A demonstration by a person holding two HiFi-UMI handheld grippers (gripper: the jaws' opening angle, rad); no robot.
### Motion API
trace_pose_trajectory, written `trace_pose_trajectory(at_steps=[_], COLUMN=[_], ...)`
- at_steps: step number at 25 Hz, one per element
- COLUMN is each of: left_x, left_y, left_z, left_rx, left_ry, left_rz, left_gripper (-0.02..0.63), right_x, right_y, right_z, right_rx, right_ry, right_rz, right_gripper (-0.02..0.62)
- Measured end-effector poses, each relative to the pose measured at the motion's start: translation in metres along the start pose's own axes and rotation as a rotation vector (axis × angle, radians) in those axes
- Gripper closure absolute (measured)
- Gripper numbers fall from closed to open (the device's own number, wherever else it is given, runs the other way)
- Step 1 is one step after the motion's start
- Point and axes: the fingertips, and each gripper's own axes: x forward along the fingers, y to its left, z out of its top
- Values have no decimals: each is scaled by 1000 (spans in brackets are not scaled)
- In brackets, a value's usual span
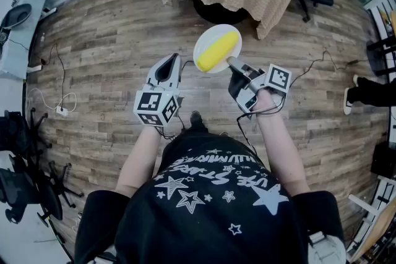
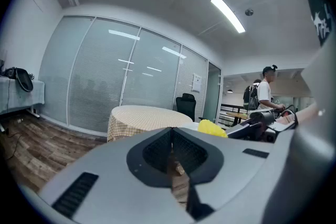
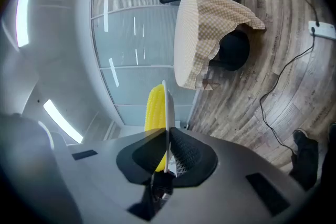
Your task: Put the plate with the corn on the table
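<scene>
Plate [image 1: 211,33] white, round, bearing yellow corn [image 1: 218,51]; right gripper [image 1: 231,61] clamped on rim; left gripper [image 1: 172,58] closed, empty.

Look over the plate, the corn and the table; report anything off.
Nothing is spilled or damaged: the corn lies on the plate, which the right gripper pinches by its rim alone, above the floor. Only the tablecloth looks untidy, hanging unevenly at one side.
</scene>
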Motion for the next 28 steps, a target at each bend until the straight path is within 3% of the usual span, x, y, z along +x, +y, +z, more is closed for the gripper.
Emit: trace_pose_trajectory(at_steps=[16,28], left_x=[1,21], left_y=[-28,16], left_z=[-4,5], left_rx=[-39,-37], left_ry=[-15,-23], left_rz=[22,-40], left_gripper=[595,595], right_x=[-18,25], right_y=[0,21], right_z=[3,11], right_rx=[-25,-46], right_ry=[28,-33], right_rz=[4,46], right_gripper=[557,557])
